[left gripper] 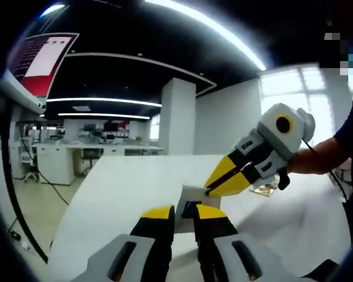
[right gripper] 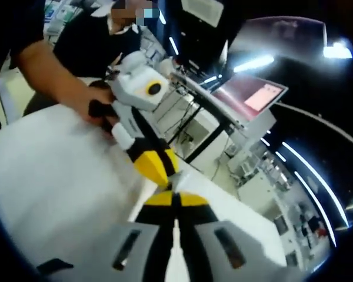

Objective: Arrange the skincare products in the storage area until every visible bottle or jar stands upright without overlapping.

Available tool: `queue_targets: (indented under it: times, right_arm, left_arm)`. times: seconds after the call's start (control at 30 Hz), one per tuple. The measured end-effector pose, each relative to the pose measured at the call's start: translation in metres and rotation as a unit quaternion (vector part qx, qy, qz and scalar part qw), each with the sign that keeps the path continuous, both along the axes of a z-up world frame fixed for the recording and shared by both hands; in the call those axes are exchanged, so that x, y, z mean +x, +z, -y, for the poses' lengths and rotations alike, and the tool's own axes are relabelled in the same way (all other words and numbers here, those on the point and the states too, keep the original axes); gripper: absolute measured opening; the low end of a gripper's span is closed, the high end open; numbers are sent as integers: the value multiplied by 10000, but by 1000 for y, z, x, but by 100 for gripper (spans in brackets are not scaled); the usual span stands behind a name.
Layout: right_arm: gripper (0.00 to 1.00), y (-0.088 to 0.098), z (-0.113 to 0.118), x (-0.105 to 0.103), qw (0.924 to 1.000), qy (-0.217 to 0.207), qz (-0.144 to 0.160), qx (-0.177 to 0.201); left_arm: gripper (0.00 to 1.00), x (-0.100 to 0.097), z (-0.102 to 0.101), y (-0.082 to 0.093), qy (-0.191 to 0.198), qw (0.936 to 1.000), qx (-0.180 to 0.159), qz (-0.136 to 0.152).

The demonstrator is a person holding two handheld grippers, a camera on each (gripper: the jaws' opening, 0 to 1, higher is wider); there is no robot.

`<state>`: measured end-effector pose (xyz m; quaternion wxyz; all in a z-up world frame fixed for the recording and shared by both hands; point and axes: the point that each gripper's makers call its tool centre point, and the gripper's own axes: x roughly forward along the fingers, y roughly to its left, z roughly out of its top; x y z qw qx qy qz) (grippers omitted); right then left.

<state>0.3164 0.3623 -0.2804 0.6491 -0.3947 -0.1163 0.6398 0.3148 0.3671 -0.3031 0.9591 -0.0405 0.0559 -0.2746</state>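
Note:
A thin, flat white packet (left gripper: pixel 199 195) hangs just above the white table (left gripper: pixel 123 194), and both grippers meet at it. My left gripper (left gripper: pixel 183 212) rises from the bottom of the left gripper view with its yellow-tipped jaws nearly together on the packet's lower edge. The right gripper (left gripper: pixel 215 187) comes in from the right, held by a hand, with its tips pinched on the packet's right side. In the right gripper view my right gripper (right gripper: pixel 176 200) is shut on a thin white edge (right gripper: pixel 183 180). The left gripper (right gripper: pixel 159 169) reaches down to that edge from the upper left.
A small brownish flat item (left gripper: pixel 265 189) lies on the table behind the right gripper. A person's arm (right gripper: pixel 53 76) holds the left gripper. Office desks (left gripper: pixel 76 155), a white pillar (left gripper: pixel 177 117) and a red screen (right gripper: pixel 253 97) stand beyond the table's edge.

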Motion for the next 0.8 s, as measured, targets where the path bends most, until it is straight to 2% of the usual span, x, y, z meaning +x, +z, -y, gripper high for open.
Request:
queue_targets:
  times: [0.27, 0.47, 0.57, 0.63, 0.8]
  right_arm:
    - [0, 3, 9, 8, 9999, -77, 67, 10]
    - [0, 6, 15, 22, 9998, -120, 140, 5]
    - [0, 8, 18, 20, 9998, -146, 151, 6]
    - [1, 12, 20, 16, 9995, -154, 268, 83]
    - [3, 17, 25, 16, 9991, -263, 226, 241]
  left_arm:
    - [0, -2, 4, 3, -214, 9997, -81, 34]
    - [0, -4, 9, 6, -344, 9992, -223, 38]
    - [0, -4, 11, 8, -375, 9989, -269, 27]
    - [0, -4, 13, 10, -405, 9986, -340, 26]
    - [0, 1, 9, 11, -505, 9976, -467, -15]
